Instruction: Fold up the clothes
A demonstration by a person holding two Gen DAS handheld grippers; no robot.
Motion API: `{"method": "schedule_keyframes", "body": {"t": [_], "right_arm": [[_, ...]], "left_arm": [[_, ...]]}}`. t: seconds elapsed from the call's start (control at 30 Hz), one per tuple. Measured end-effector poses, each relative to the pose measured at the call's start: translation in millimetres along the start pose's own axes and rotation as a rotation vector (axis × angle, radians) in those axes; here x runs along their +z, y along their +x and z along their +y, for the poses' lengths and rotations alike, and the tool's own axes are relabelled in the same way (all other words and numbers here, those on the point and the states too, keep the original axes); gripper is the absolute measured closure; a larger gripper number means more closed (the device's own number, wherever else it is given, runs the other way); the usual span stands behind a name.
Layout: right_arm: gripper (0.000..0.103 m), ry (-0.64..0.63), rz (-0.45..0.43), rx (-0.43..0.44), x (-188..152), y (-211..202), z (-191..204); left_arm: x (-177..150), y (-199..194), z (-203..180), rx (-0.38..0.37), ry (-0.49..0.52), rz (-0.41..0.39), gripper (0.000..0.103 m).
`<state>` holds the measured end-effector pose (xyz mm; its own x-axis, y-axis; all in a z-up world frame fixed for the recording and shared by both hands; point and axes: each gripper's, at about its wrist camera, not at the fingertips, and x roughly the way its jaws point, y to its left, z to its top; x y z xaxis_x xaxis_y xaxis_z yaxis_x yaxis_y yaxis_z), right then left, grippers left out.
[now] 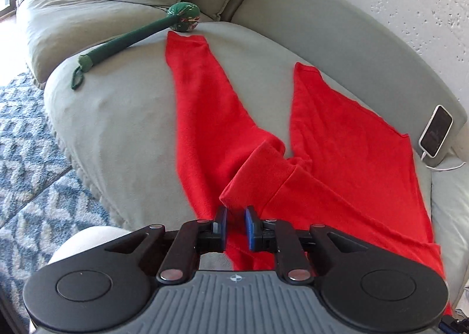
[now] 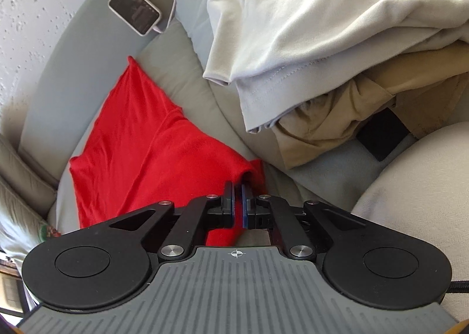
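- A narrow gap is being kept between the left gripper (image 1: 235, 214) fingers, red garment (image 1: 337, 140) lying in it, pads not pressing.
- The right gripper (image 2: 237, 192) fingers are being held almost closed at the garment's bunched edge; grip unclear.
- Beyond the fingers, the garment is being spread over the sofa (image 1: 117, 117).
- Farther off, clothes pile (image 2: 307, 26) and phone (image 2: 134, 13) are lying.

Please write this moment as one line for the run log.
task: fold clothes | item: red garment spread on sofa | left gripper: open, cloth between fingers | right gripper: slightly open at garment edge
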<state>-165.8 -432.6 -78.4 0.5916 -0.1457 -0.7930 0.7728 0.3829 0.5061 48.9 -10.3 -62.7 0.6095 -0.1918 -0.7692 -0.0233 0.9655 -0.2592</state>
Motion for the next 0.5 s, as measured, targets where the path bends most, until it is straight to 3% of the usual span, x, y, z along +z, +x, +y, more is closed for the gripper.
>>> {"method": "schedule_keyframes", "body": {"t": [0.07,0.13,0.17,0.27,0.37,0.4,0.5], "right_arm": [[0.089,-0.027,-0.004,-0.009,-3,-15,1],[0.067,-0.053,-0.035,0.008,-4,-31,4],[0.064,-0.064,-0.057,0.012,-4,-36,7],[0.064,-0.114,-0.110,0.060,-3,-38,24],[0.072,-0.227,-0.108,0.103,-2,-18,50],[0.085,-0.275,-0.109,0.083,-2,-10,59],[0.088,-0.414,-0.144,-0.012,-5,16,73]], "left_arm": [[-4,-17,1,0.053,-0.007,-0.035,0.073],[-8,-32,-5,0.057,0.017,-0.096,0.073],[-9,-38,-11,0.034,0.041,-0.127,0.073],[-16,-48,-43,-0.117,0.164,-0.206,0.073],[-26,-33,-80,-0.224,0.304,-0.189,0.075],[-30,-23,-89,-0.234,0.329,-0.163,0.075],[-41,7,-102,-0.199,0.358,-0.072,0.076]]}}
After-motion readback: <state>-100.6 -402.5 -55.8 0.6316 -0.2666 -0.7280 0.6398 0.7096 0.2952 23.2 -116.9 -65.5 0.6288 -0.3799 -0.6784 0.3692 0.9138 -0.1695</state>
